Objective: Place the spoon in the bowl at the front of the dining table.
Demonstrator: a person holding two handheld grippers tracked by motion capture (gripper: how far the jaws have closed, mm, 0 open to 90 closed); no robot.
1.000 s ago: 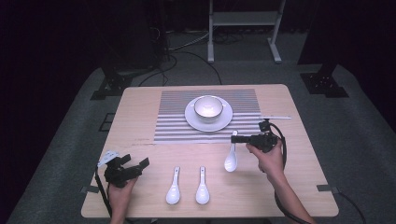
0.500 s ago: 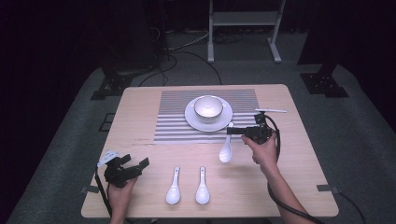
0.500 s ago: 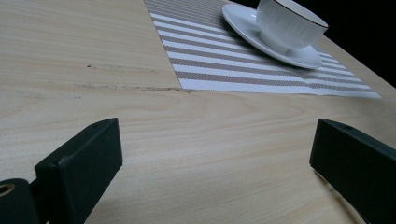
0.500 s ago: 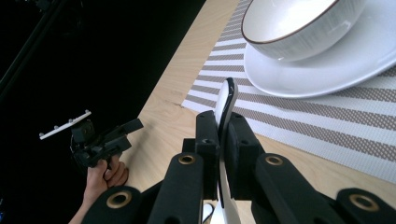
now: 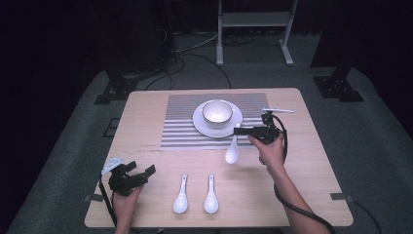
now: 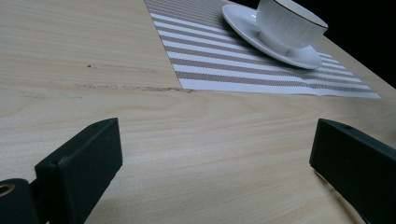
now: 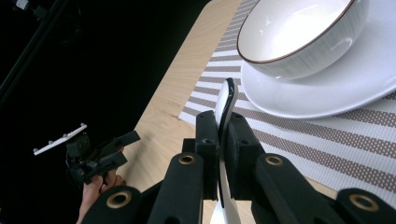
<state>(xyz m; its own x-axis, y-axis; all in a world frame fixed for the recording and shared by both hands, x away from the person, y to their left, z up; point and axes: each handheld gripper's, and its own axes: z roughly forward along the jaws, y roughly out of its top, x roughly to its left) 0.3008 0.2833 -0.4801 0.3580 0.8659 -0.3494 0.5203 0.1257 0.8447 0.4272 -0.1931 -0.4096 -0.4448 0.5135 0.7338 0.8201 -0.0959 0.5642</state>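
Though perhaps airborne, spoon (image 5: 232,151) nearer bowl (image 5: 216,111)

Studio-type recording space: light wooden table (image 5: 311,161) standing on grey carpet (image 5: 375,131), black surroundings, floor cables (image 5: 195,58), metal stand legs (image 5: 253,34) behind.

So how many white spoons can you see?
3. Two spoons lie side by side near the table's front edge; the third spoon is pinched in the right gripper, near the plate.
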